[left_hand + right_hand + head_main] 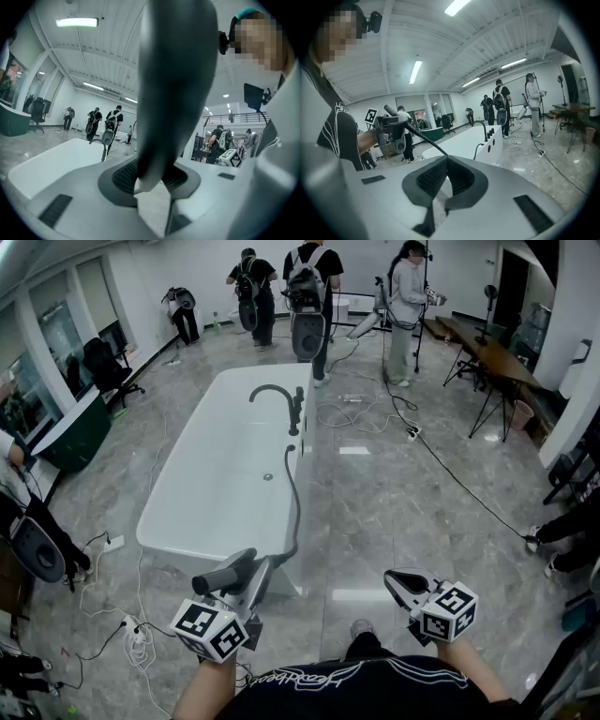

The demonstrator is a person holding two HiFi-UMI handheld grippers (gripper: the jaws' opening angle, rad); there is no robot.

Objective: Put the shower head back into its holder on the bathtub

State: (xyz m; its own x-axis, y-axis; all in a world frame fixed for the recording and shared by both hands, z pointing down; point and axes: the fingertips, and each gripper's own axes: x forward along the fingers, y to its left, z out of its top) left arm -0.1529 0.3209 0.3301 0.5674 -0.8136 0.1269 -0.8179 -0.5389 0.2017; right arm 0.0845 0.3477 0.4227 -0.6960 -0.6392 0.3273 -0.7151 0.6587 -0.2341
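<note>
Fingers [79,192] of the left gripper [154,187] are partly closed and squeeze the dark shower head [173,79], which sticks up between them. Fingers [424,180] of the right gripper [447,180] are pressed all the way together with nothing in them.

The biggest thing is the shiny grey floor [394,493], with cables on it and people standing at the far end of the room. On it stands the long white bathtub [216,493], right in front of the person. A dark hose [296,493] comes out of the tub's right rim and runs back to the shower head. The left gripper holds the shower head in the air by the near end of the tub. A curved dark tap [274,395] stands on that rim at the far end, with small knobs [298,413] beside it. The holder is too small to pick out. I think it sits on the rim close to the tap, about where the hose comes out.

The step in hand looks like carrying the shower head to the tub. It is picked up but not yet put back, so the job is about half done. Next, the left gripper needs to go forward along the right rim to the holder, point the handle end down, and slide it in before letting go. The right gripper is free and could keep the hose out of the way.
</note>
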